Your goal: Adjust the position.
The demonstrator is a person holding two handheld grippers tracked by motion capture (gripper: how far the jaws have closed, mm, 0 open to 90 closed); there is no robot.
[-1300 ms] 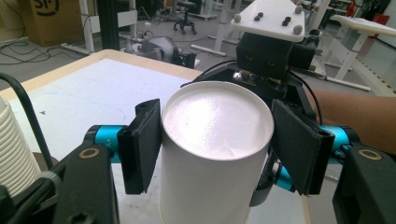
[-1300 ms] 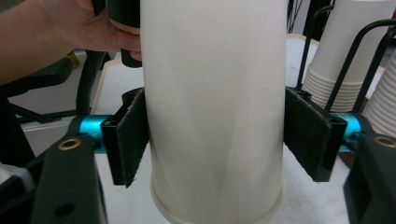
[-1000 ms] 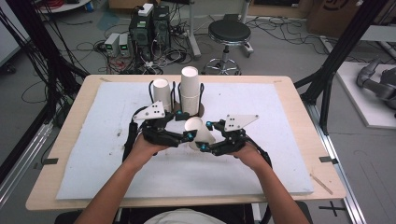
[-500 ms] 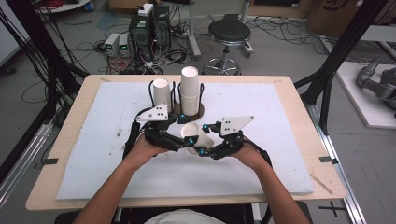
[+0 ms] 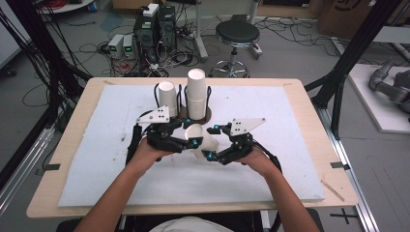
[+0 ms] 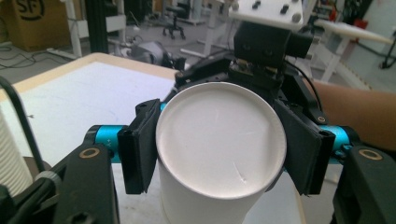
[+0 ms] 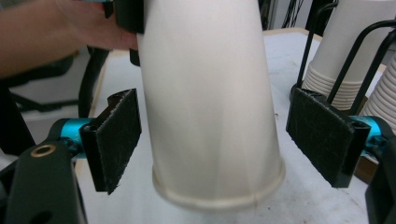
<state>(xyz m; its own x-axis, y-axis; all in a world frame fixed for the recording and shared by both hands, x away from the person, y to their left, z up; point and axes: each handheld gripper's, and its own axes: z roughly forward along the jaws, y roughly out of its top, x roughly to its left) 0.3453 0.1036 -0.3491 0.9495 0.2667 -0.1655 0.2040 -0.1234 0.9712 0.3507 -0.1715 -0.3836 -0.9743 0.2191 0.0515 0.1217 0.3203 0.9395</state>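
My left gripper (image 5: 189, 142) has just closed on the base end of the paper cup (image 5: 203, 143), held above the table's white mat (image 5: 290, 145) before the cup stacks (image 5: 196, 92). My right gripper (image 5: 209, 143) has just opened, pads clear of the cup. Squeezing may crush it, or it may slip and drop.

Two hand-held grippers, the left hand-held gripper (image 5: 186, 143) and the right hand-held gripper (image 5: 212, 142), with one loose white paper cup (image 5: 202, 140) between them. Beyond them stand two stacks of white paper cups, a short one (image 5: 167, 98) and a taller one (image 5: 196, 92). One pale wooden bench (image 5: 309, 121), carrying one white foam sheet (image 5: 270, 145).
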